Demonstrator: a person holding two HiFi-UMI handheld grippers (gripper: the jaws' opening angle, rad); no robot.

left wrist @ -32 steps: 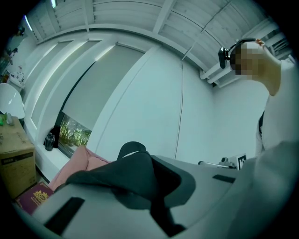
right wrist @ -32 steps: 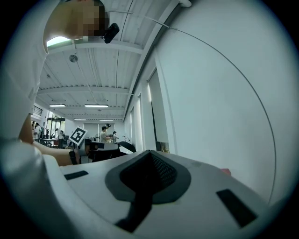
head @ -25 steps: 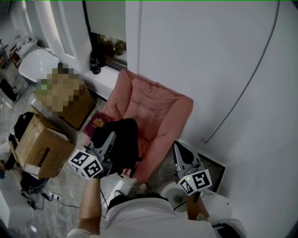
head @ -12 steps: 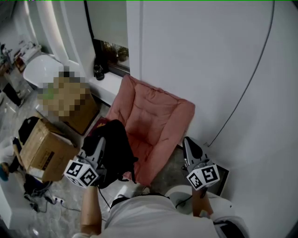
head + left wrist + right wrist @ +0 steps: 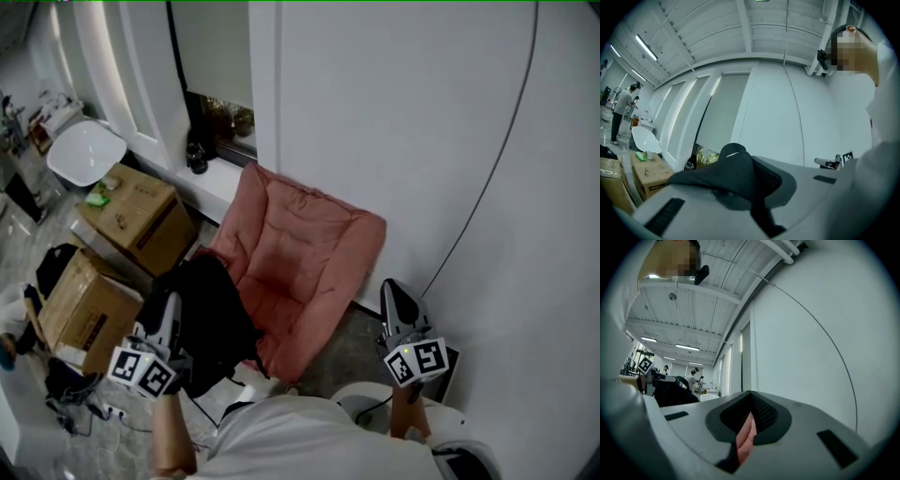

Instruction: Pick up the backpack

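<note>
Our left gripper [image 5: 172,302] level, jaws clamped on the backpack [image 5: 214,319], our right gripper [image 5: 394,289] level, jaws together, nothing held

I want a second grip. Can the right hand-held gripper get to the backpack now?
Probably yes. The backpack hangs from the left hand-held gripper beside the pink chair; the right hand-held gripper is shut and empty, with only the chair's low front edge between them.

Backpack [image 5: 211,323] further left with the left gripper [image 5: 172,306], off the pink chair [image 5: 300,253].
</note>
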